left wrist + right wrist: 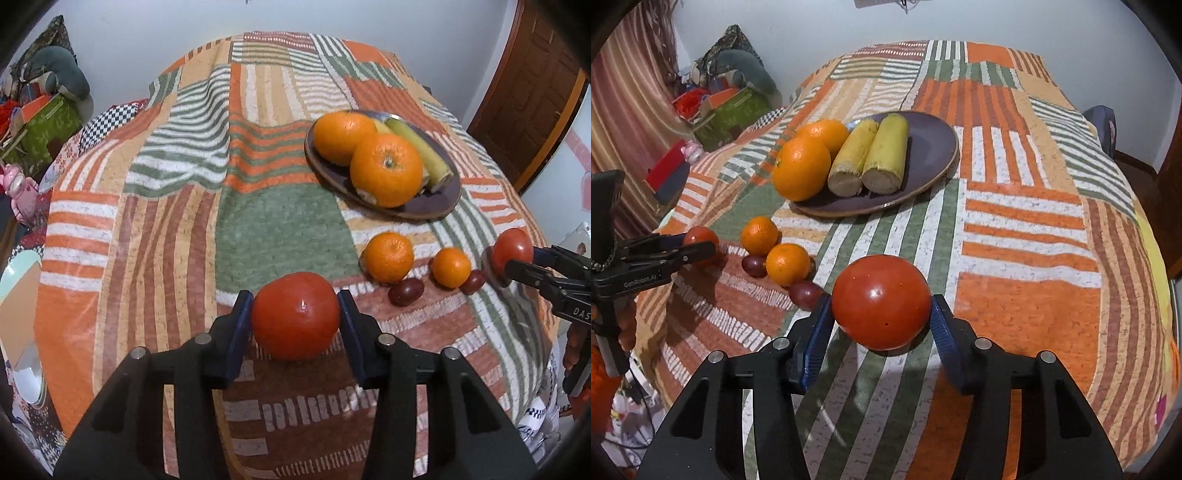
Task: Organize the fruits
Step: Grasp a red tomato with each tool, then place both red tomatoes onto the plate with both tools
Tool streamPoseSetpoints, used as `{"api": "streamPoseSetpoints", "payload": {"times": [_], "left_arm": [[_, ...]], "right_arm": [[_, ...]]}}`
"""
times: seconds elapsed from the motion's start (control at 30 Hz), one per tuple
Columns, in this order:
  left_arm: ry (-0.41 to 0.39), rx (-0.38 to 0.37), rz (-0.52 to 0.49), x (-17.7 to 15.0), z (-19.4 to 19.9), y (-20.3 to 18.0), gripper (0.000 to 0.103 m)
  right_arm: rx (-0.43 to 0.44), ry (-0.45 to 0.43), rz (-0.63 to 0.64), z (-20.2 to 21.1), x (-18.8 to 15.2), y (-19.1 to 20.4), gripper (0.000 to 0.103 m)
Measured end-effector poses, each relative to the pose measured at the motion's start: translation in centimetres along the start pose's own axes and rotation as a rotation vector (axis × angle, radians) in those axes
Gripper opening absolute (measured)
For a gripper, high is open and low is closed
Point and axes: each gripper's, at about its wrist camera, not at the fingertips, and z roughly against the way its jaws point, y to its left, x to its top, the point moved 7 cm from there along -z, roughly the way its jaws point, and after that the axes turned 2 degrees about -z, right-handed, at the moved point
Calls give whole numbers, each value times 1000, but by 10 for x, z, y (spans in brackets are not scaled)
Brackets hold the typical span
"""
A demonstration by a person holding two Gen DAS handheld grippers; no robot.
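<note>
Both in play: left hand-held gripper clamps one tomato, right hand-held gripper clamps another tomato, both just short of the plate.

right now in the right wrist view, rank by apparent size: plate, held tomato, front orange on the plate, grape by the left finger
1. plate
2. held tomato and front orange look alike; the tomato is nearer, so unsure
3. grape

On the plate, the two large oranges hide most of the two yellow stalk pieces in the left wrist view. Near the cloth's front edge, small oranges partly cover two dark red fruits, too small to identify.
</note>
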Motion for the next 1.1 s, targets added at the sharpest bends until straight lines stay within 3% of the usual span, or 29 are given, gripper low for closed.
{"api": "streamPoseSetpoints", "payload": {"times": [0.57, 0.87, 1.1], "left_arm": [[-181, -61, -66, 107, 26, -53, 46], [-201, -87, -100, 147, 5, -78, 46], [-163, -109, -110, 161, -27, -88, 46]], "right_arm": [[-49, -164, 33, 22, 81, -15, 49], [-47, -215, 56, 10, 121, -15, 49], [-52, -195, 46, -19, 132, -23, 49]]}}
